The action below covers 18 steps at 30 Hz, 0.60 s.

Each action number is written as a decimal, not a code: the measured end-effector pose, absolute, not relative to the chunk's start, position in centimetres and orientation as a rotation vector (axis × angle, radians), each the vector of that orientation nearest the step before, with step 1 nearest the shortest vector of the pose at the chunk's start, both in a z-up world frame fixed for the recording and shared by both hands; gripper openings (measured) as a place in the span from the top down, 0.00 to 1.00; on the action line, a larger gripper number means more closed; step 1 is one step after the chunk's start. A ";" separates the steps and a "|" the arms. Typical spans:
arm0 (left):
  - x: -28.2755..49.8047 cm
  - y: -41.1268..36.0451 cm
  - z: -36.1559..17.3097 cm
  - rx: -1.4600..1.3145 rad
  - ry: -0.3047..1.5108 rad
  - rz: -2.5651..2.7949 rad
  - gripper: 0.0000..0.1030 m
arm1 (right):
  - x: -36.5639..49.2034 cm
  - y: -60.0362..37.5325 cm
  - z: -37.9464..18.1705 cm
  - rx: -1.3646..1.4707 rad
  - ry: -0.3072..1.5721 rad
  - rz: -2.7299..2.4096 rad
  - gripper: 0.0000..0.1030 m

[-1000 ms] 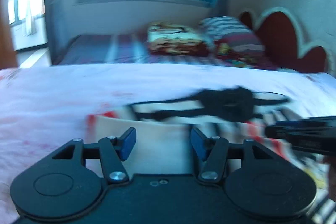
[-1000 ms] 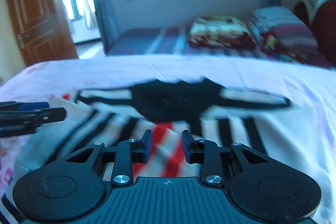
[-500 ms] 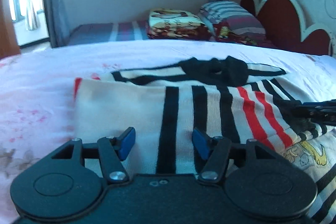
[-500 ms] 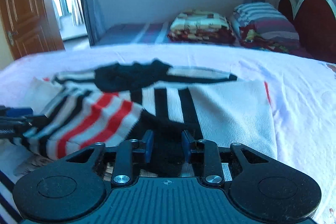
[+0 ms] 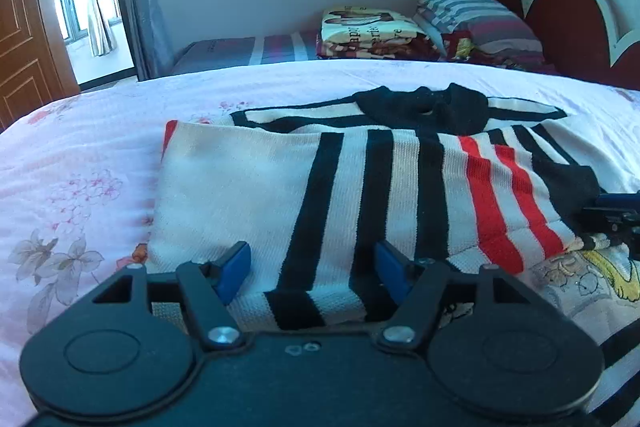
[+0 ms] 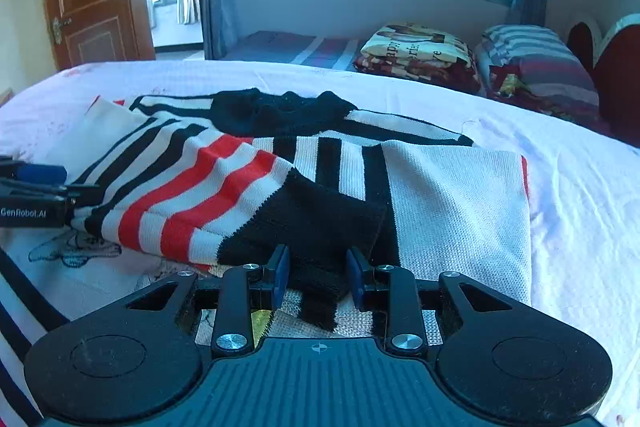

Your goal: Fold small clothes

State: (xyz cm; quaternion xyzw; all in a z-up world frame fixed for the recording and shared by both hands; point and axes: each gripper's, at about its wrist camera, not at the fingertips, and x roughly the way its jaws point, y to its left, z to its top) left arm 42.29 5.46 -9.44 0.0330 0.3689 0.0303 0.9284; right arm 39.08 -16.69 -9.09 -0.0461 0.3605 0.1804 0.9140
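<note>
Floral bed (image 5: 80,163); left gripper (image 5: 312,267) opening over sweater (image 5: 248,187) – right gripper (image 6: 316,273) clenching cuff (image 6: 320,227).

One striped sweater (image 5: 360,187) lies on one bed (image 5: 80,167), with two tools, one folded blanket (image 5: 368,27) and one striped pillow (image 5: 476,15).

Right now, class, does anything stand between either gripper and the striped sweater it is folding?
Nothing visible does. The left gripper is opening, with the striped sweater directly between its pads. The right gripper has the sweater's black cuff between its fingers.
</note>
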 end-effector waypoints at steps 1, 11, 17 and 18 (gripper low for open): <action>42.3 5.3 -9.4 0.076 0.761 0.068 0.33 | 39.1 -16.7 -9.1 -0.099 0.747 0.372 0.70; 41.4 4.5 -8.9 0.188 0.769 0.103 0.27 | 39.1 -16.5 -7.7 -0.135 0.816 0.335 0.62; 34.0 5.8 -7.5 0.202 0.766 0.100 0.32 | 32.9 -18.8 -5.4 -0.016 0.800 0.358 0.62; 32.5 6.3 -7.7 0.200 0.780 0.104 0.34 | 31.8 -19.1 -5.3 -0.013 0.800 0.358 0.62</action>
